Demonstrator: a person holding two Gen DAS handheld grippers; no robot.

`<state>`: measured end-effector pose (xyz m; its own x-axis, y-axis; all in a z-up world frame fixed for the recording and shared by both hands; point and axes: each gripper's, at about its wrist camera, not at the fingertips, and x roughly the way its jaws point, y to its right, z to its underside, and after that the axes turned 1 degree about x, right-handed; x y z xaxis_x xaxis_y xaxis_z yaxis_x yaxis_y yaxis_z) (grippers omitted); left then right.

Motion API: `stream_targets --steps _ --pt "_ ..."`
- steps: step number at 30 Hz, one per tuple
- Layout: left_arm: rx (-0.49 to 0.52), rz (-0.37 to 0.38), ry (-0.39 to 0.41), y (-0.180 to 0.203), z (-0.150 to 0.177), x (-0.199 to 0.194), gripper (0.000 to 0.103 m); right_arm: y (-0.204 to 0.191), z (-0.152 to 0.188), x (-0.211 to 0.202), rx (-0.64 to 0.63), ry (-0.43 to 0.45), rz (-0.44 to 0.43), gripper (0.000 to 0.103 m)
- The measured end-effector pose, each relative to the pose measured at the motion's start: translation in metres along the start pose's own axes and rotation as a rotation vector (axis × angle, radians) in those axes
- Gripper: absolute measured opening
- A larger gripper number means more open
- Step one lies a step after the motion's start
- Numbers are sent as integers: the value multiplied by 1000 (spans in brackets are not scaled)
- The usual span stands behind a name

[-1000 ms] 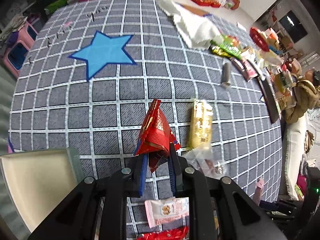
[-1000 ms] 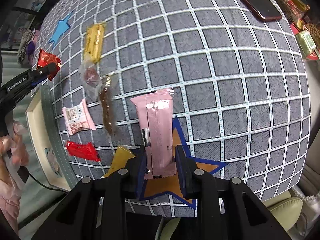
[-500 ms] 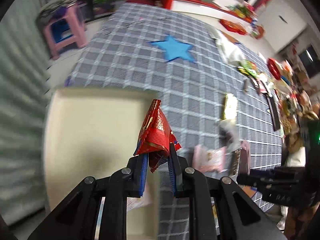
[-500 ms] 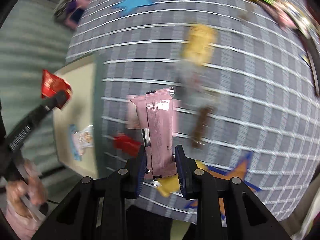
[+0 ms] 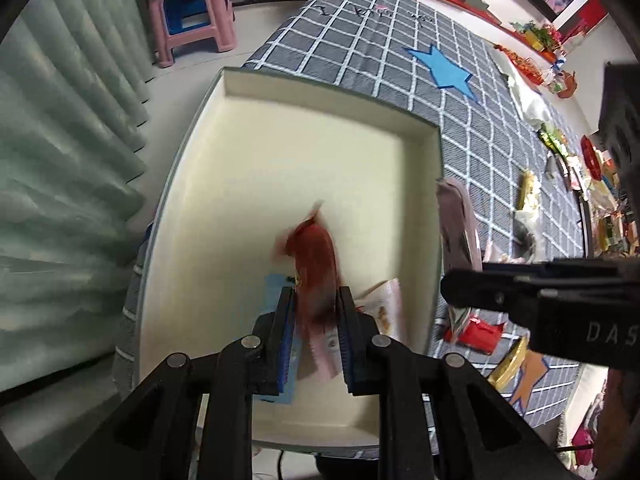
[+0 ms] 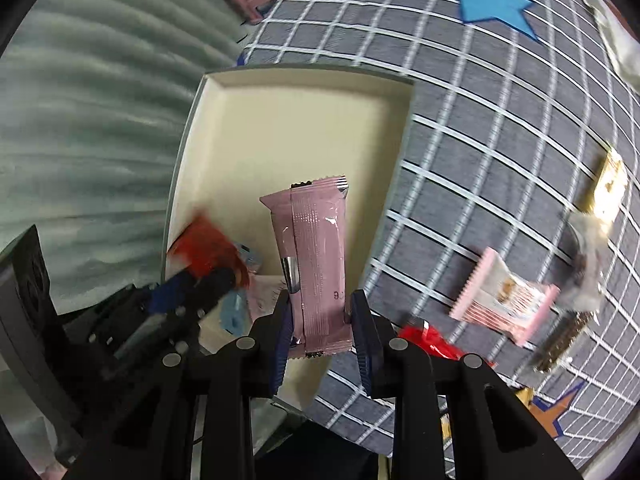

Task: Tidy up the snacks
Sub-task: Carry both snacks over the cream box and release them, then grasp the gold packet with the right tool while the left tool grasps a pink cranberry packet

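A cream tray sits at the edge of the grey checked cloth; it also shows in the right wrist view. My left gripper is over the tray with its jaws spread a little; the red snack packet between them is motion-blurred, and I cannot tell if it is still gripped. In the right wrist view the left gripper shows at the lower left with that red packet. My right gripper is shut on a pink snack bar above the tray's right rim. A blue packet and a pale packet lie in the tray.
On the cloth lie a pink-and-white packet, a red packet, a gold bar, a dark bar and clear-wrapped sweets. A blue star marks the cloth. A pink stool and a curtain stand beyond the edge.
Both grippers have swung left over the tray. The left gripper's jaws have widened and the red packet now blurs between them. The right gripper still holds the pink bar.
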<state>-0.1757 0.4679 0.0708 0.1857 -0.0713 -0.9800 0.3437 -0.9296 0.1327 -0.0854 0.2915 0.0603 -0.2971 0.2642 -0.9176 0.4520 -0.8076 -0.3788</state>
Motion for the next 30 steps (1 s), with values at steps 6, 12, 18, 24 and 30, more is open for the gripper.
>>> stream_targets --steps 6,12,18,24,30 --pt "2 -49 -44 -4 3 6 60 -21 -6 14 -28 -10 26 48" --pt "64 -50 -47 8 5 4 73 -4 -1 11 26 17 59 103" --pt "264 -33 -26 53 5 -2 73 64 20 12 162 0 115 103" --pt "606 -50 -1 122 17 3 75 171 70 22 531 -87 186 103" --pt "950 -84 13 192 22 28 75 212 118 49 827 -121 91 103"
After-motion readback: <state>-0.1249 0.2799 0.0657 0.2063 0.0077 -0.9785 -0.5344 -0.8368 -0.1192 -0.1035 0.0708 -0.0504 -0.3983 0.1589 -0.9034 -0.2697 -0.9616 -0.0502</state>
